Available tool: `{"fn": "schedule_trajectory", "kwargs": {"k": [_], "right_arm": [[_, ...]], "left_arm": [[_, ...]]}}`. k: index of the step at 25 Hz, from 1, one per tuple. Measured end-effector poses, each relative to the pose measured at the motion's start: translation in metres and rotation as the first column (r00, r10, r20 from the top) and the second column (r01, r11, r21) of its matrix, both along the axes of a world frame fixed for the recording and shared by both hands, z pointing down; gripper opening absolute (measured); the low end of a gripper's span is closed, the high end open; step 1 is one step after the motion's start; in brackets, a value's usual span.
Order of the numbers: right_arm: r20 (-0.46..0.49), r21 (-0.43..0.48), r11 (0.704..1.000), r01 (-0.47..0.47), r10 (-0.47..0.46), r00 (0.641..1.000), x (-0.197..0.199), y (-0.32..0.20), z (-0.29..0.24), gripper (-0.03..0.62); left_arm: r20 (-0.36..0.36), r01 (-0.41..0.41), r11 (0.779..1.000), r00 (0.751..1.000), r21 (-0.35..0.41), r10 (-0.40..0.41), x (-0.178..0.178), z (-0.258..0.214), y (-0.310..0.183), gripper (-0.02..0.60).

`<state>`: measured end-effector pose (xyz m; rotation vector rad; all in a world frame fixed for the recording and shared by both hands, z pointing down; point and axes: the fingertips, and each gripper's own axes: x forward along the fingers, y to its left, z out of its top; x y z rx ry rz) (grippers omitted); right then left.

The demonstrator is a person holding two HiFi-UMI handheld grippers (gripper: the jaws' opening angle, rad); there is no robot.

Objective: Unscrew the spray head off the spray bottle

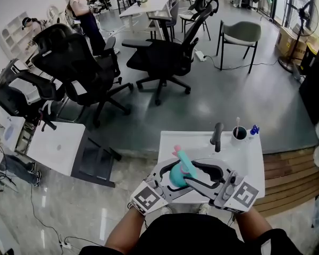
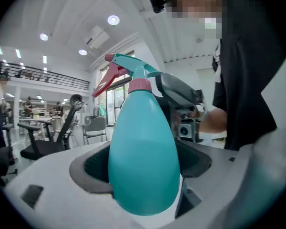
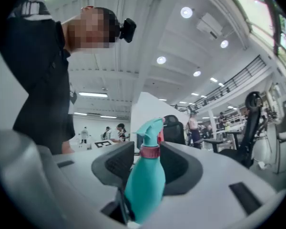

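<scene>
Spray bottle [image 1: 176, 175] is held up in the air over the near edge of the white table [image 1: 250, 158], roughly upright, between both claws. It touches nothing else.

The left claw [image 2: 143, 168] is clamped on the wide lower belly of the teal body, with a pad pressed against each flank. The right claw [image 3: 149, 162] has its jaws on either side of the pink collar [image 3: 150, 151] under the spray head [image 2: 133, 66]. They sit very close to it, but a sliver of gap shows on one side, so they look parted rather than pinching.

The bottle looks like thin, light plastic. The opaque wall hides whether there is any liquid inside. Its skin is smooth and glossy, and the body tapers like a pear, so I judge it likely to creep or spin in a grip. It would probably also dent if squeezed hard.

The belly is the sensible place to hold it steady, because the pads get the most surface there. For turning, the collar is the best spot, being stiff, round and in line with the thread. The red trigger [image 2: 107, 78] and the nozzle are poor holds, since they stick out sideways and would flex or pump.
</scene>
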<state>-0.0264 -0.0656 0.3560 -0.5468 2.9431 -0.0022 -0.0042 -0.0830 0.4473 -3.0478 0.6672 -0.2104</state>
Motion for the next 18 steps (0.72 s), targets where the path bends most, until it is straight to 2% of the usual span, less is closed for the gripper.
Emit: {"fn": "schedule_trajectory", "kwargs": {"k": [2,4,8,10,13,18], "right_arm": [[0.024,-0.021,0.994,-0.11,0.111,0.994,0.004,-0.011,0.006,0.163],[0.011,-0.031,0.982,-0.186,0.187,0.982,0.004,-0.017,0.014,0.172],[-0.024,-0.073,0.961,-0.267,0.265,0.964,0.004,-0.028,0.023,0.172],[-0.045,-0.069,0.955,-0.289,0.287,0.957,0.002,-0.03,0.022,0.172],[-0.048,-0.035,0.957,-0.289,0.287,0.957,0.0,-0.028,0.016,0.158],[-0.049,-0.038,0.976,-0.214,0.212,0.976,-0.001,-0.019,0.009,0.143]], "left_arm": [[0.038,0.11,0.994,0.993,0.009,-0.11,-0.007,0.011,-0.014,0.407],[0.095,0.187,0.981,0.977,0.06,-0.192,-0.011,0.022,-0.025,0.407],[0.148,0.281,0.952,0.943,0.124,-0.297,-0.01,0.031,-0.03,0.407],[0.142,0.296,0.947,0.939,0.127,-0.312,-0.007,0.034,-0.027,0.407],[0.109,0.287,0.95,0.948,0.123,-0.301,-0.002,0.024,-0.024,0.407],[0.09,0.174,0.976,0.978,0.131,-0.187,0.001,0.016,-0.015,0.407]]}}
